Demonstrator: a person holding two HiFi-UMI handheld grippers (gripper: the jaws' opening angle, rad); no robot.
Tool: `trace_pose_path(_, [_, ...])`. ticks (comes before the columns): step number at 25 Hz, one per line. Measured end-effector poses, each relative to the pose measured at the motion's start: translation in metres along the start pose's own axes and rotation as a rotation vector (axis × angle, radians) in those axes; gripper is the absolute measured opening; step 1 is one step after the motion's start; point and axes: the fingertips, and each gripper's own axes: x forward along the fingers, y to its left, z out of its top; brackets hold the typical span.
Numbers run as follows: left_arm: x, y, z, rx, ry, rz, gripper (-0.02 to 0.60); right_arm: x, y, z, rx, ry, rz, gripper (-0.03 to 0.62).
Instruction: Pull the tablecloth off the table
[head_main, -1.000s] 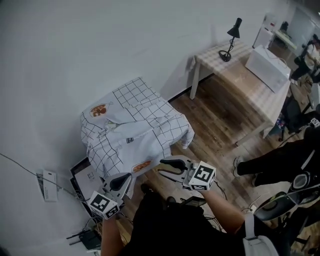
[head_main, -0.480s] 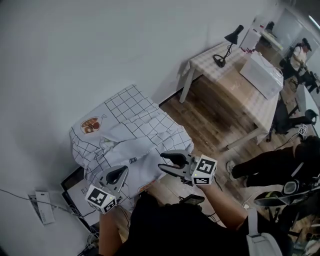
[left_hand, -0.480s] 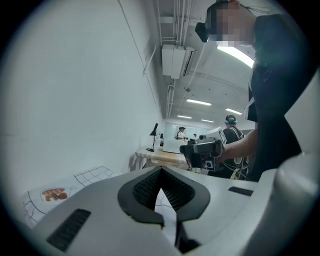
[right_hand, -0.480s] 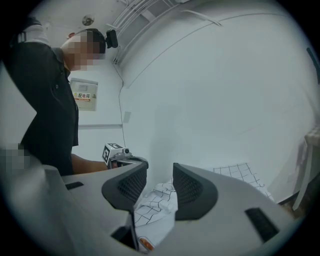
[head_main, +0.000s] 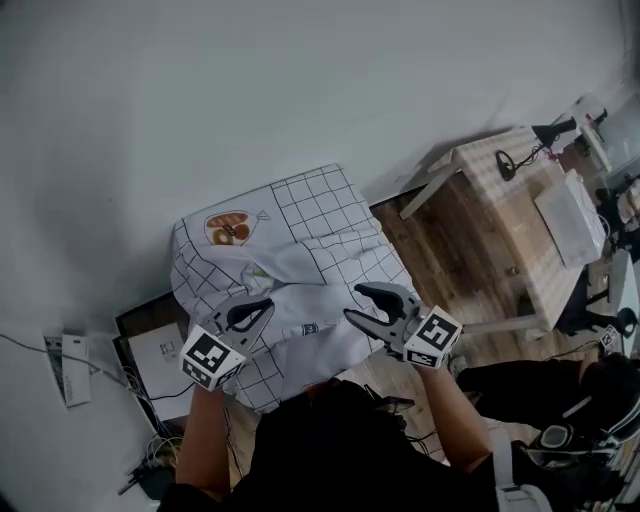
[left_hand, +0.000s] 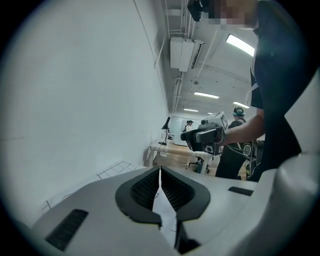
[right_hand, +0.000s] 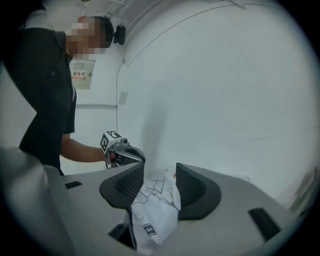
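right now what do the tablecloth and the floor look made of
Tablecloth: thin woven fabric, maybe cotton or polyester, matte; it creases and drapes over the edges. Floor: wood or wood-look laminate, low sheen; brown boards with plank seams show.

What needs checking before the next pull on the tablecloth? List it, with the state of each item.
1. Left tongs grip the tablecloth: ok, shut on a thin fold.
2. Right tongs grip it: not ok. Their jaws have just been opening, and the bunched cloth sits loose between them.
3. Tablecloth off: not ok. It drapes the whole table, which is hidden beneath.
4. Nothing stands on the cloth: ok, nothing seen in the head view.
5. Far edge free of snags: cannot tell.
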Motion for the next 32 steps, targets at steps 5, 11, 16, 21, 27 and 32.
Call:
trace_pose_path(5, [0.015, 0.033, -0.020, -0.007, 0.042, 0.025, 0.015, 0.050, -0.028, -0.008, -0.149, 0.129, 0.046, 0.225])
trace_pose_path(11, [0.055, 0.058, -0.052, 0.010, 0.146, 0.042, 0.085, 0.098, -0.063, -0.046, -0.159, 0.256, 0.135, 0.239])
trace_pose_path(16, [0.090, 0.067, -0.083, 0.052, 0.293, 0.030, 0.125, 0.121, -0.091, -0.094, -0.183, 0.385, 0.206, 0.239])
trace_pose_path(21, [0.121, 0.080, -0.110, 0.093, 0.400, 0.008, 0.164, 0.145, -0.110, -0.144, -0.266, 0.554, 0.256, 0.239])
trace_pose_path(27, [0.146, 0.081, -0.148, 0.188, 0.547, -0.031, 0.182, 0.156, -0.120, -0.197, -0.303, 0.727, 0.277, 0.239])
trace_pose_path(32, [0.162, 0.079, -0.178, 0.308, 0.669, -0.058, 0.224, 0.160, -0.123, -0.222, -0.303, 0.779, 0.290, 0.239])
